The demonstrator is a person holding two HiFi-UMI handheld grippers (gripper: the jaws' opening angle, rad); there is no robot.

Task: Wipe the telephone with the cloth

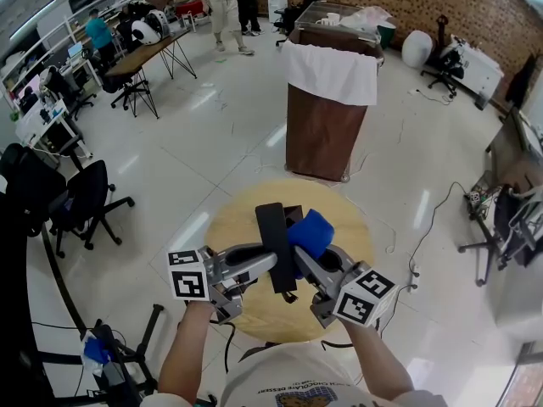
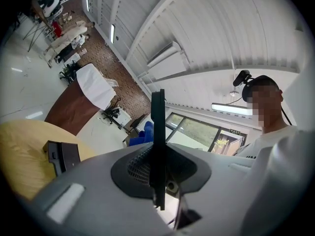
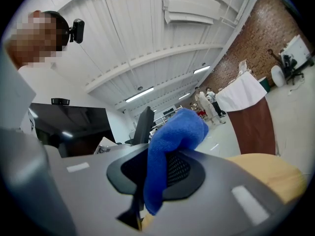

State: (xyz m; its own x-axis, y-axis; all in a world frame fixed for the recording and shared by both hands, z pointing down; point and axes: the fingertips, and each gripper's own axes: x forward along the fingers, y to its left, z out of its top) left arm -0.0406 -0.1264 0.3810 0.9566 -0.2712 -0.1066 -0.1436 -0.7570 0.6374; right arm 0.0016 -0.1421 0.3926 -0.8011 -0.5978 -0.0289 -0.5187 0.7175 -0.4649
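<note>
Head view: your left claw [image 1: 270,261] grips the handset [image 1: 273,223] clear of the desk [image 1: 229,227], so the cloth [image 1: 310,231] in your right claw [image 1: 300,254] reaches its side.

Left gripper view: jaws clamp the handset edge-on, and the base [image 2: 61,155] sits on the desk.

Right gripper view: jaws pinch the cloth, bunched forward as a wiping pad.

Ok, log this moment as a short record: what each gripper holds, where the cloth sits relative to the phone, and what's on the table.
left gripper: shut on the black handset, lifted over the table
right gripper: shut on the blue cloth
contact: blue cloth at the black handset's right side, seemingly touching
table: round, wooden
on table: telephone base
</note>
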